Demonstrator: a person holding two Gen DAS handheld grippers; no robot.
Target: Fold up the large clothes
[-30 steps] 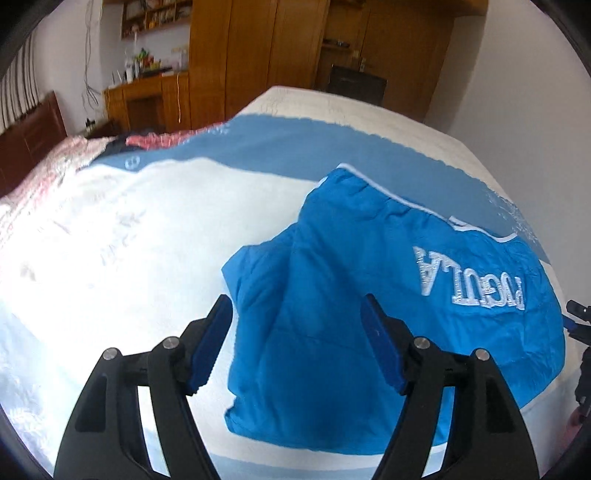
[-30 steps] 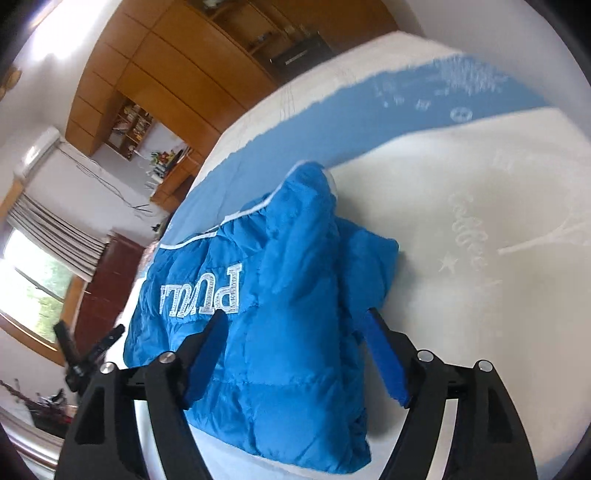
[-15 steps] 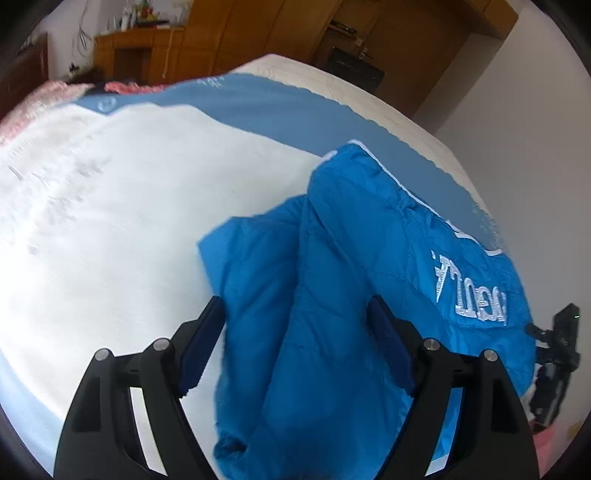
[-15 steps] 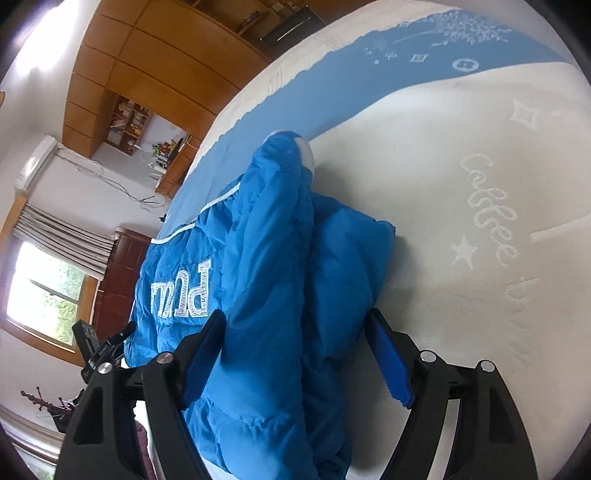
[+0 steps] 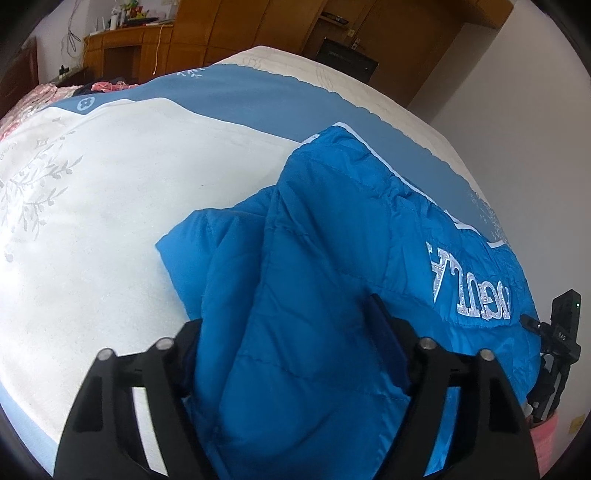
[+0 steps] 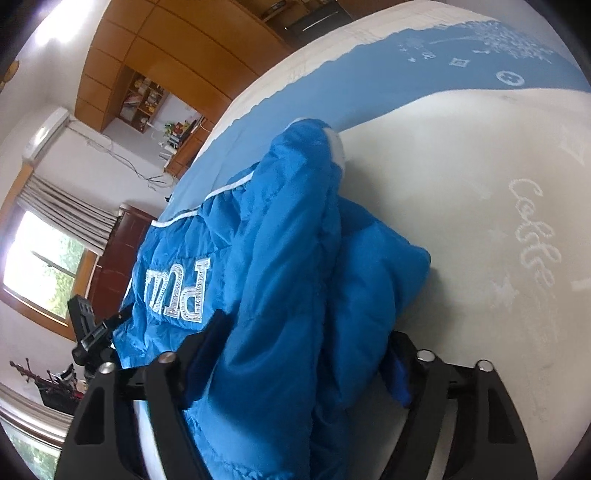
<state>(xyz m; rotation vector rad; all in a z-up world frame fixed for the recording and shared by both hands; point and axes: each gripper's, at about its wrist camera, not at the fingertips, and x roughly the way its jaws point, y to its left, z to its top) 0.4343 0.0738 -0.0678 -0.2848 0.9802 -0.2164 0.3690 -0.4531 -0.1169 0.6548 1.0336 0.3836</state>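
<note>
A bright blue padded jacket (image 5: 332, 258) with white lettering lies partly folded on the bed; it also shows in the right wrist view (image 6: 288, 258). My left gripper (image 5: 291, 343) is open, its jaws straddling a raised fold of the jacket near its near edge. My right gripper (image 6: 306, 354) is open too, its jaws on either side of the thick folded end of the jacket. The jacket fabric fills the gap between both pairs of fingers. The right gripper's body shows at the jacket's far side in the left view (image 5: 561, 332).
The bed has a white and light blue cover (image 5: 110, 206). Wooden wardrobes (image 5: 229, 22) and a desk stand behind it. A window with a curtain (image 6: 40, 251) is at the left in the right view. A white wall (image 5: 517, 110) runs along the bed's right side.
Both grippers have moved forward and down onto the jacket; the fabric now sits between their open jaws, where before it lay ahead of them.
</note>
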